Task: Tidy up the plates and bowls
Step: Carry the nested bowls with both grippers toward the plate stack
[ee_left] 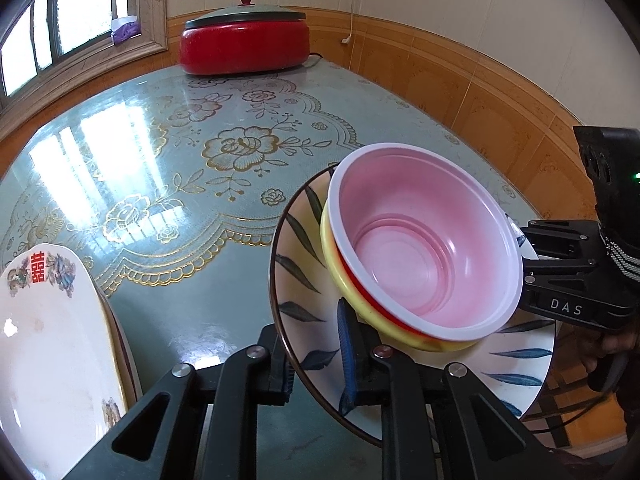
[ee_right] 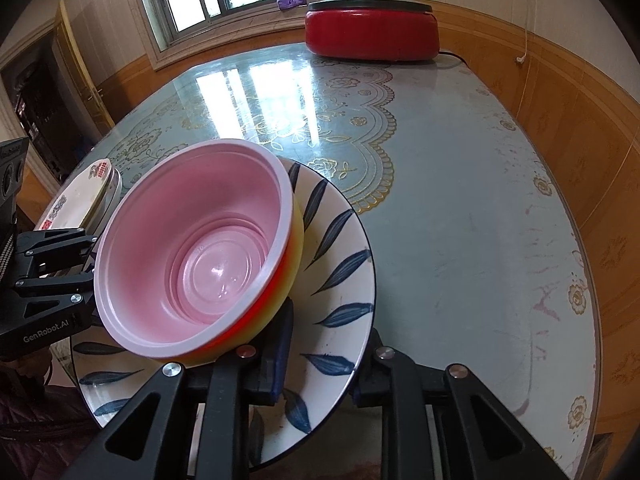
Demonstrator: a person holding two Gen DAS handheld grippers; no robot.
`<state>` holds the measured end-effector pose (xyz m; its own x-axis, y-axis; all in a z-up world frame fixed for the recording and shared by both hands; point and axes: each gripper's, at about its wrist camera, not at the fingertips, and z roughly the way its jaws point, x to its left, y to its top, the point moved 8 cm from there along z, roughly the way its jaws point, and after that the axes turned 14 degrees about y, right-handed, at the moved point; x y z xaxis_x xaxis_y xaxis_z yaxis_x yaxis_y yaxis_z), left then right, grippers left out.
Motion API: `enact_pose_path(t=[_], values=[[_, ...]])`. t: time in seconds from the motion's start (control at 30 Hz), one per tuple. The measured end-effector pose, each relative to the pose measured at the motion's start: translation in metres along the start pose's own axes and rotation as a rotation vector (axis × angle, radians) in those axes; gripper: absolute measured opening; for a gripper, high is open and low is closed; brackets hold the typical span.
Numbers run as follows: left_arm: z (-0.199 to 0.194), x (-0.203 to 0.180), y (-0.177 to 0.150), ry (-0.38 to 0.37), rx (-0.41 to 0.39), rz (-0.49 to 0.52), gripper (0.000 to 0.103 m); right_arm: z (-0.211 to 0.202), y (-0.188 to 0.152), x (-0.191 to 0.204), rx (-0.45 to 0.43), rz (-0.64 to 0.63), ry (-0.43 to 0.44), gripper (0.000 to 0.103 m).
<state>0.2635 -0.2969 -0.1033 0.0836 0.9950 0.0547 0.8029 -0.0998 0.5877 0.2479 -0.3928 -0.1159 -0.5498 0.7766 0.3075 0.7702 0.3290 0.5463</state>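
A white plate with blue leaves (ee_left: 304,308) (ee_right: 340,264) is held at two opposite rims. My left gripper (ee_left: 316,360) is shut on its near rim in the left wrist view, one finger above and one below. My right gripper (ee_right: 324,356) is shut on the opposite rim, and its body shows at the right of the left wrist view (ee_left: 560,276). The left gripper's body shows at the left of the right wrist view (ee_right: 56,268). On the plate sits a tilted stack of bowls (ee_left: 424,248) (ee_right: 196,252): pink inside, red and yellow outside.
A stack of white plates with a red character (ee_left: 40,340) (ee_right: 80,196) lies at the table's left side. A red electric pot with a grey lid (ee_left: 244,40) (ee_right: 372,32) stands at the far edge by the wall. The green floral tabletop (ee_left: 180,152) (ee_right: 460,200) lies between.
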Motion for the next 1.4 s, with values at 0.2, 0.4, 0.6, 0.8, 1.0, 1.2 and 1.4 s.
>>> enact_pose_path(t=[0.2,0.4,0.6,0.8,1.0,1.2,1.4], values=[[-0.004,0.001,0.003,0.008,-0.012,-0.003,0.018,0.000,0.001,-0.001,-0.004,0.004,0.012,0.022],[-0.007,0.001,0.008,0.011,-0.026,-0.002,0.018,-0.004,0.004,-0.002,-0.019,-0.005,0.013,0.022],[-0.013,0.003,0.014,0.011,-0.043,-0.012,0.018,-0.008,0.007,0.001,-0.032,-0.014,0.018,0.022],[-0.019,0.006,0.019,0.018,-0.058,-0.022,0.018,-0.012,0.014,0.006,-0.039,-0.026,0.023,0.022],[-0.028,0.012,0.023,0.028,-0.077,-0.039,0.018,-0.018,0.024,0.012,-0.044,-0.045,0.034,0.022],[-0.035,0.023,0.029,0.044,-0.086,-0.071,0.018,-0.020,0.035,0.023,-0.042,-0.070,0.048,0.022],[-0.046,0.037,0.035,0.068,-0.113,-0.100,0.018,-0.021,0.050,0.036,-0.050,-0.101,0.064,0.022]])
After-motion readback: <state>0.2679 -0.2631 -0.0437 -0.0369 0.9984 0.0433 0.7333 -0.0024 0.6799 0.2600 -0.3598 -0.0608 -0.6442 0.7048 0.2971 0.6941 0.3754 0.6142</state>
